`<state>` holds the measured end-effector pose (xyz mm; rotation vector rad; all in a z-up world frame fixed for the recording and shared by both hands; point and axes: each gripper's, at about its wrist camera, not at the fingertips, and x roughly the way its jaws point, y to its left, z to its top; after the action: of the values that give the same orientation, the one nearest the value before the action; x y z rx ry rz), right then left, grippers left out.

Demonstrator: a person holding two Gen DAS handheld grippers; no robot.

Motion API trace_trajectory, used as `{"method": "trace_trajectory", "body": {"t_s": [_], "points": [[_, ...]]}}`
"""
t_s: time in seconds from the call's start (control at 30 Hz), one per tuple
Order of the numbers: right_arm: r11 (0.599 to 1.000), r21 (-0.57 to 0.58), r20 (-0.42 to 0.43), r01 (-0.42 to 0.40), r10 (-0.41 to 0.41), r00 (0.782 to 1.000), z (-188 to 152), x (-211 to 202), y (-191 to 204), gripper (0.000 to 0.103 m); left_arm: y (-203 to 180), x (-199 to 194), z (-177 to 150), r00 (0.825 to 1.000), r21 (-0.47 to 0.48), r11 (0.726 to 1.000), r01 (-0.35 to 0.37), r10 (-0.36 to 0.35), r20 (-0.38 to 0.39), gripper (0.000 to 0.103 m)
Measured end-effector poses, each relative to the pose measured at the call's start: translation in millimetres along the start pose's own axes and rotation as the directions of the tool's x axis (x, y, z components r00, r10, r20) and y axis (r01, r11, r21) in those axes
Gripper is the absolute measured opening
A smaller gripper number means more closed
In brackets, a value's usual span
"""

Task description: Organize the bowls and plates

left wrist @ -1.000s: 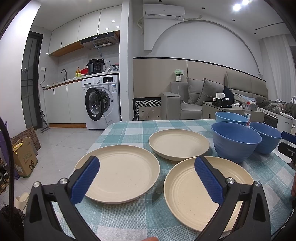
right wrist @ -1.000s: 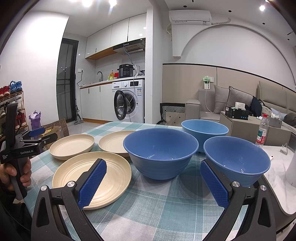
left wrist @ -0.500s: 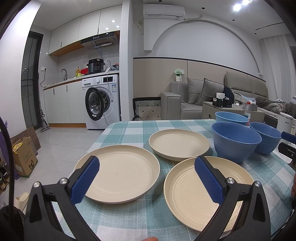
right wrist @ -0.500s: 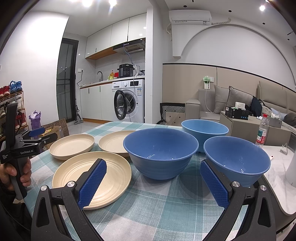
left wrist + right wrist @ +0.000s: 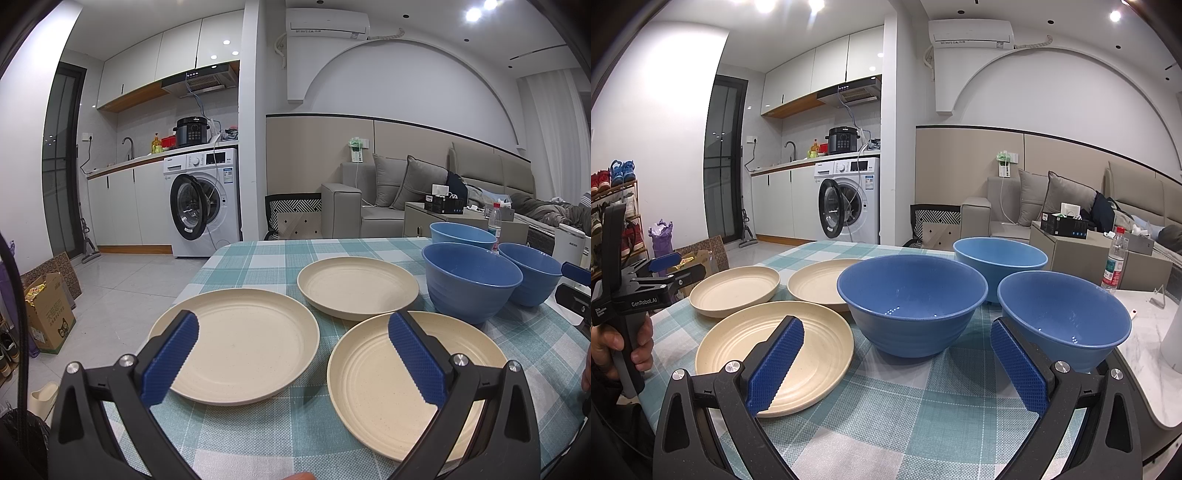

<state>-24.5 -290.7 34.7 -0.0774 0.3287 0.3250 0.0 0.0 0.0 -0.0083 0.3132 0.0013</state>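
Three cream plates lie apart on a teal checked tablecloth: a near left plate [image 5: 240,343], a near right plate [image 5: 369,387] and a far plate [image 5: 356,286]. Three blue bowls stand upright to their right: a large one [image 5: 912,302], a far one [image 5: 999,256] and a right one [image 5: 1063,317]. My left gripper [image 5: 293,356] is open and empty, held above the near edges of the two near plates. My right gripper [image 5: 895,363] is open and empty, just before the large bowl. The left gripper also shows in the right wrist view [image 5: 661,267].
The tablecloth [image 5: 886,424] ends at the table's near and left edges. A white marble surface [image 5: 1145,343] adjoins on the right, with a water bottle [image 5: 1113,264] behind it. A washing machine [image 5: 207,203] and a grey sofa [image 5: 388,203] stand beyond.
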Motion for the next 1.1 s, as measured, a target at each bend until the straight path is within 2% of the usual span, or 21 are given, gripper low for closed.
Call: {"method": "trace_trajectory", "body": {"t_s": [1.1], "points": [[1.000,-0.001,0.004,0.012,-0.012,1.000,1.0,2.3,-0.4,0.103,0.6,1.9,-1.5,1.000,0.006,1.000,0.001,-0.001,-0.007,0.103]]}}
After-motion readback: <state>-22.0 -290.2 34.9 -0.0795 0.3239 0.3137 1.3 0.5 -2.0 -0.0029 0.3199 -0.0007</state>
